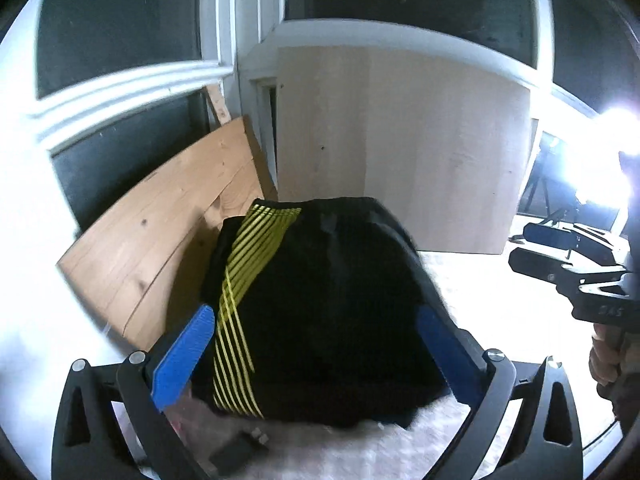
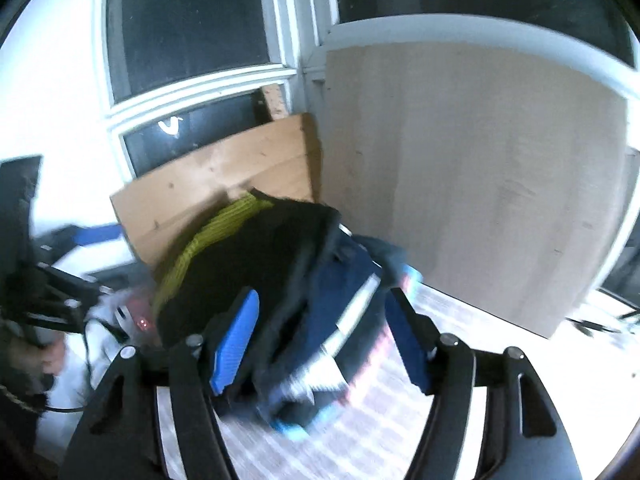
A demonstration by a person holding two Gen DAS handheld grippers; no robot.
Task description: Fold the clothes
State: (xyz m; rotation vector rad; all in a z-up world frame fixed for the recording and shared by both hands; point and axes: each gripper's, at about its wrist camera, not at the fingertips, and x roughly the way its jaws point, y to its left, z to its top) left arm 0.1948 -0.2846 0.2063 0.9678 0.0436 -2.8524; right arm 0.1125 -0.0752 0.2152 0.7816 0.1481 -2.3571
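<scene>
Left wrist view, item one: black garment with yellow stripes [image 1: 320, 300], lying in a compact, folded-looking bundle on the pale fuzzy surface [image 1: 472, 292], its far edge against a leaning wooden board [image 1: 160, 232]. Left claw [image 1: 316, 356]: released, blue fingers [image 1: 184, 356] spread either side of the bundle's near end, clasping nothing.

Right wrist view, item two: the same black garment [image 2: 248, 264] sits atop or beside a dark blue garment with pale bands [image 2: 352, 292]; this frame is blurred, so which layer lies over which cannot be told for certain. Right claw [image 2: 320, 340]: released, fingers wide apart around the near edge of the heap. Right claw also visible at the left view's far right [image 1: 568, 272], held by a hand [image 1: 612, 364].

Hazards, as judged:
- A claw closing on one layer only could drag the bundle open and undo its shape.
- The heap rests close to the board; a push forward could ride it up the wood or tip it.
- Blue cloth underneath looks loosely bunched, so a lift could snag both garments together.
- Strong lamp glare [image 1: 616, 148] washes out the surface, hiding edges.

Writing: faint raised letters on the right claw's body in the left view, not legible. No brand or label readable on either garment.
</scene>
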